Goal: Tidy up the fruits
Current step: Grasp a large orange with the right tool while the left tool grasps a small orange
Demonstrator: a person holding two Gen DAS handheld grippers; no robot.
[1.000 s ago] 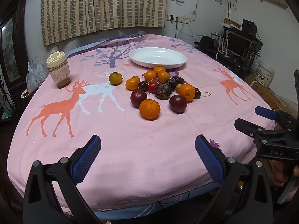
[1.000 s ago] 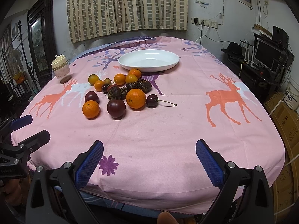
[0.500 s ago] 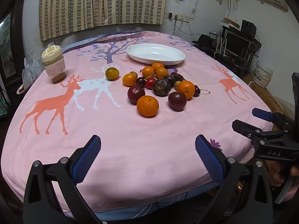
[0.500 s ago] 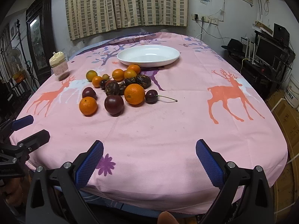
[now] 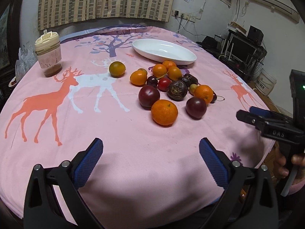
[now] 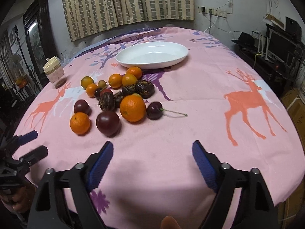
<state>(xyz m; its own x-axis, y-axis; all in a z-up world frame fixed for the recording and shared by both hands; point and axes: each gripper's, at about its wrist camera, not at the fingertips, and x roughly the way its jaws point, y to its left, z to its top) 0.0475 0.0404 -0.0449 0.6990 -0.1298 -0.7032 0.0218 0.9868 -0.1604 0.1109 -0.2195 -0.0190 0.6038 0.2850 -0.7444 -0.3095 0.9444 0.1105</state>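
A pile of fruit lies mid-table on the pink deer cloth: oranges (image 5: pixel 164 111) (image 6: pixel 132 108), dark plums (image 5: pixel 196 104) (image 6: pixel 108 120), wrinkled passion fruits (image 5: pixel 176 90) and a stemmed cherry (image 6: pixel 154 110). A lone greenish orange (image 5: pixel 117 68) sits apart to the left. Behind the pile stands an empty white oval dish (image 5: pixel 152 46) (image 6: pixel 131 57). My left gripper (image 5: pixel 150 150) is open over bare cloth, short of the fruit. My right gripper (image 6: pixel 152 150) also hovers short of the pile. Its jaws are closing with nothing between them.
A lidded jar (image 5: pixel 48 54) (image 6: pixel 54 72) stands at the table's far left. The table edge runs close below both grippers. Shelves with electronics (image 5: pixel 246 45) line the right wall. A dark cabinet (image 6: pixel 37 36) stands left, with curtains behind.
Both grippers have moved forward and slightly down toward the fruit pile, which now looks larger. The right gripper's jaws have narrowed; the left jaws keep their width.
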